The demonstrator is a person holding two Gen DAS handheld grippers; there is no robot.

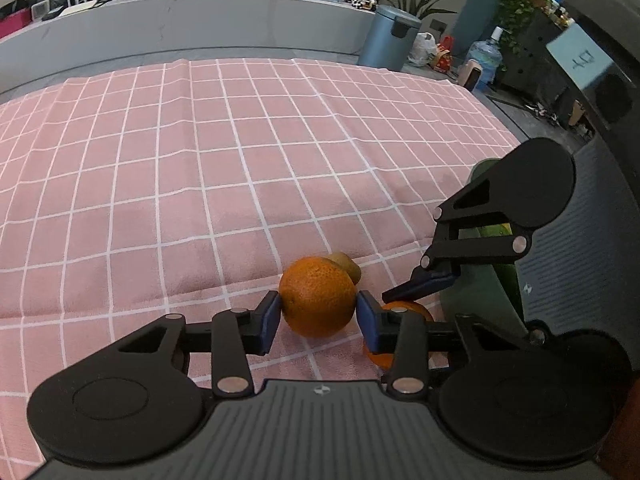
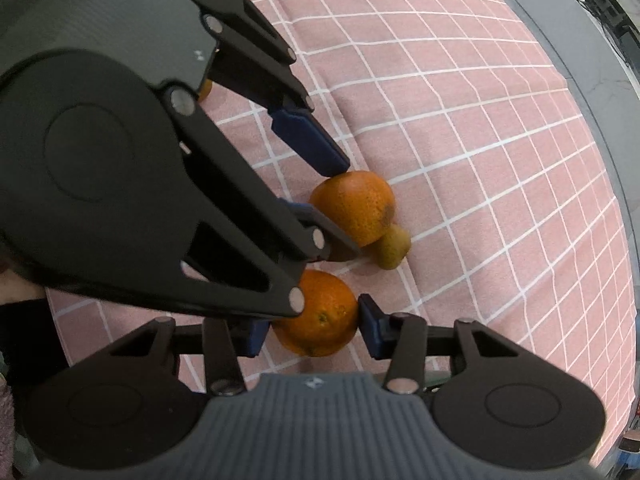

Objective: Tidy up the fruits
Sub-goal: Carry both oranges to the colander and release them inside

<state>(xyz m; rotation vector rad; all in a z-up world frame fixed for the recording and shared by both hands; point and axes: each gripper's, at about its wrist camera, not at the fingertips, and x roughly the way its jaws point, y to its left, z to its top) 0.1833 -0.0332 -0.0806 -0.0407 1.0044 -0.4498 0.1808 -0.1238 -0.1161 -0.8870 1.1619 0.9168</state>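
I am closing my left gripper [image 1: 317, 312] on a round, pebbly-skinned orange [image 1: 317, 297] resting on the pink checked cloth [image 1: 200, 160] over the worktop, pads touching its sides. It has no long axis (a small greenish-brown kiwi [image 1: 347, 265] touches behind). My right gripper [image 2: 316, 326] is likewise clamping a second orange [image 2: 320, 314] just beside.

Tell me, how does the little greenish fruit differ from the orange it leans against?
The kiwi is smaller than the orange, dull greenish-brown where the orange is bright, and lies free on the cloth while the left gripper has its blue pads against the orange's two sides. Both rest on the pink checked tablecloth, touching each other.
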